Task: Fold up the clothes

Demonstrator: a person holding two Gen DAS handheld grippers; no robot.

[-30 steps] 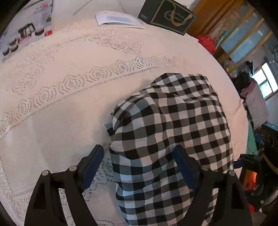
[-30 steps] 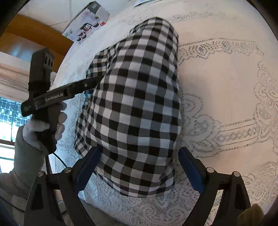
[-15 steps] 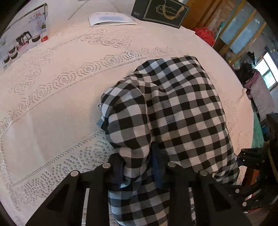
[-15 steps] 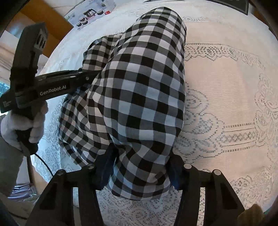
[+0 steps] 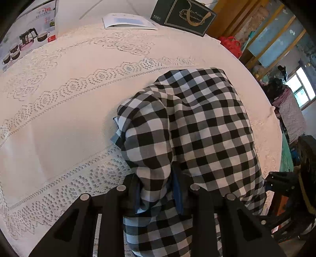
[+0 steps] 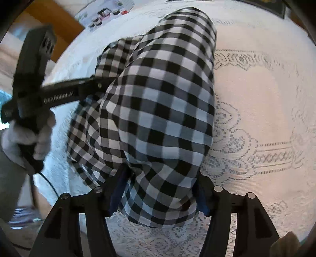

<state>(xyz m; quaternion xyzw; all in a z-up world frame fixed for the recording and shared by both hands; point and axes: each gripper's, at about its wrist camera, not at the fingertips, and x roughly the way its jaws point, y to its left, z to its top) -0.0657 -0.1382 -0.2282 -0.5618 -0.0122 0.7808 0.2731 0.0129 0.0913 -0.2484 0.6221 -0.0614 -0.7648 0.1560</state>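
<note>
A black-and-white checked garment (image 5: 197, 122) lies partly folded on a white lace tablecloth (image 5: 59, 118). My left gripper (image 5: 158, 193) is shut on a bunched edge of it at its near left side. My right gripper (image 6: 158, 191) is shut on the garment (image 6: 158, 108) at its near end, cloth bulging between the blue pads. The left gripper's body (image 6: 59, 94), held by a gloved hand, shows at the left of the right wrist view, its tip hidden in the cloth.
A printed product box (image 5: 25, 39), a white booklet (image 5: 128, 21) and a dark gift box (image 5: 183, 15) stand at the table's far edge. The table edge curves down on the right, with furniture and hung clothes (image 5: 290, 110) beyond.
Both grippers were open over the garment a second ago and have closed on its edges. The gripped cloth has bunched and lifted a little.
</note>
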